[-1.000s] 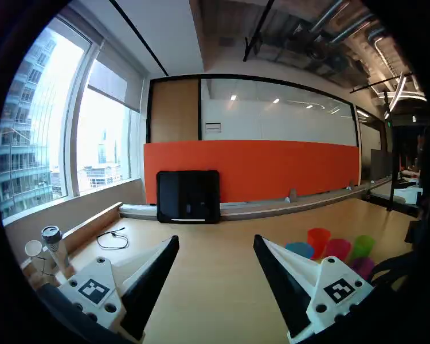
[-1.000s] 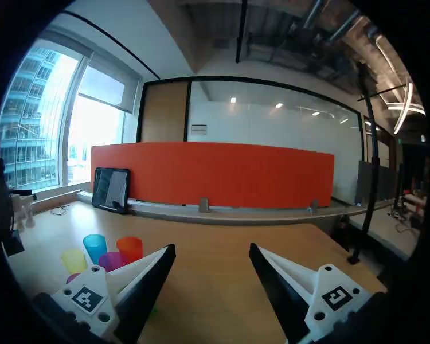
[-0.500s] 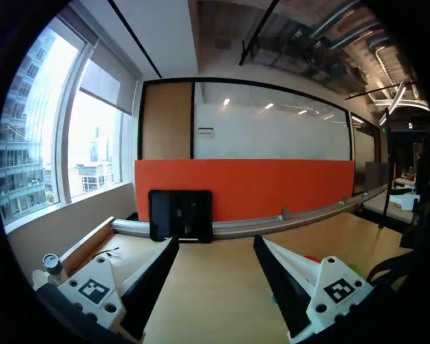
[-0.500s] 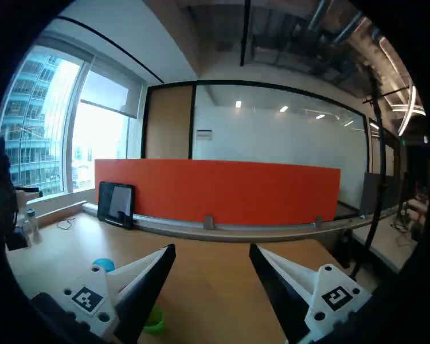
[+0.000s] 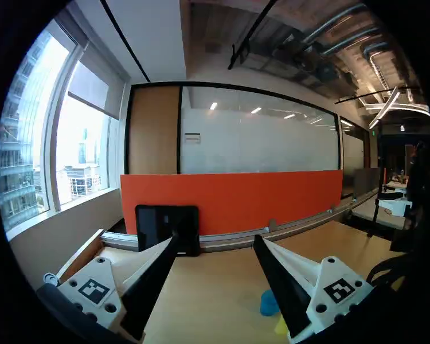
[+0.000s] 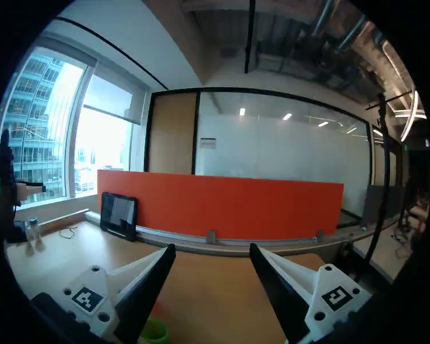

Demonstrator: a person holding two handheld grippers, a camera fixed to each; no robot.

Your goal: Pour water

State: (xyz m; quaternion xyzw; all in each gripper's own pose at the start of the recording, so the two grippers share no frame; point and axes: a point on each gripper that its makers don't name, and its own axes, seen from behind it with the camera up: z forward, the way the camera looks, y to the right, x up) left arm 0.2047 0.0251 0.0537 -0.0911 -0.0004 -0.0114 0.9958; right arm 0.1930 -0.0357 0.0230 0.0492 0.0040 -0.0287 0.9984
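Note:
My left gripper (image 5: 215, 239) stands open over the wooden desk (image 5: 215, 292) with nothing between its fingers. A blue cup (image 5: 268, 303) and the edge of a yellow cup (image 5: 281, 327) peek out beside its right finger. My right gripper (image 6: 212, 246) is also open and empty above the desk (image 6: 215, 286). A green cup (image 6: 153, 331) shows at the bottom, beside its left finger. A small clear bottle (image 6: 32, 229) with a dark cap stands upright far off at the left, near the window.
An orange partition (image 5: 232, 198) runs along the desk's far edge, with a black tablet (image 5: 166, 227) leaning against it. The tablet (image 6: 118, 213) and a loose cable (image 6: 67, 231) lie at the left. Windows line the left side.
Both views have swung upward. The group of coloured cups has slid down toward the bottom edge, mostly behind the fingers. Both grippers have stayed open.

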